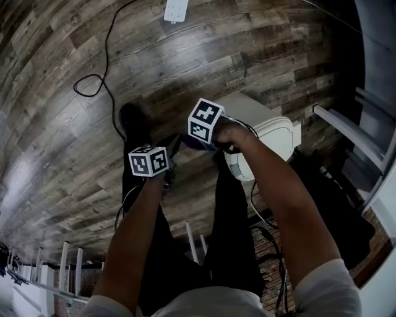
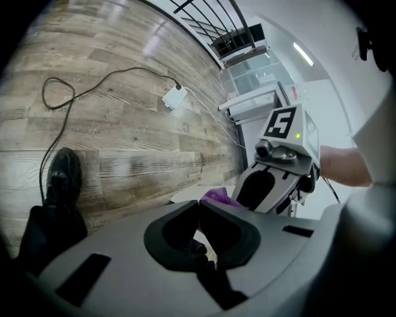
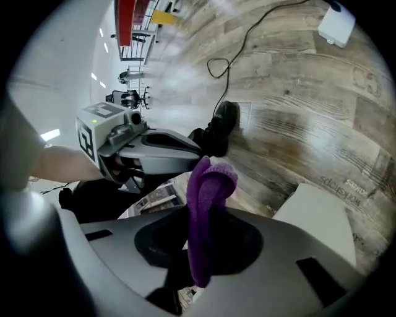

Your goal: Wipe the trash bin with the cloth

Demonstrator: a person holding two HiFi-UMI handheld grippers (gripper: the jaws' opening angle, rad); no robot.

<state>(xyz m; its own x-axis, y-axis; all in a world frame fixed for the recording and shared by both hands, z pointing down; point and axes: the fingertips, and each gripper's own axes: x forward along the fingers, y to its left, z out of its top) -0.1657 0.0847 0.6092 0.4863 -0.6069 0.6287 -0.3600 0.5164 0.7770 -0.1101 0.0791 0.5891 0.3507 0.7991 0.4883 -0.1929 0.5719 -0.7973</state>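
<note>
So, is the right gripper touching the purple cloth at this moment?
Touching. In the right gripper view, the purple cloth is pinched between the jaws of the right gripper, and its folded end stands out beyond them.

1. Two grey plastic hand-held grippers: the left gripper (image 2: 197, 213) and the right gripper (image 3: 198, 247).
2. One purple knitted cloth (image 3: 207, 204).
3. One white plastic trash bin (image 1: 272, 136).
4. One white rectangular power adapter (image 1: 176, 8) on the wood-plank floor.
5. One long black cable (image 1: 108, 56) running from that adapter.
6. One black shoe (image 1: 133, 117) in sight.
</note>
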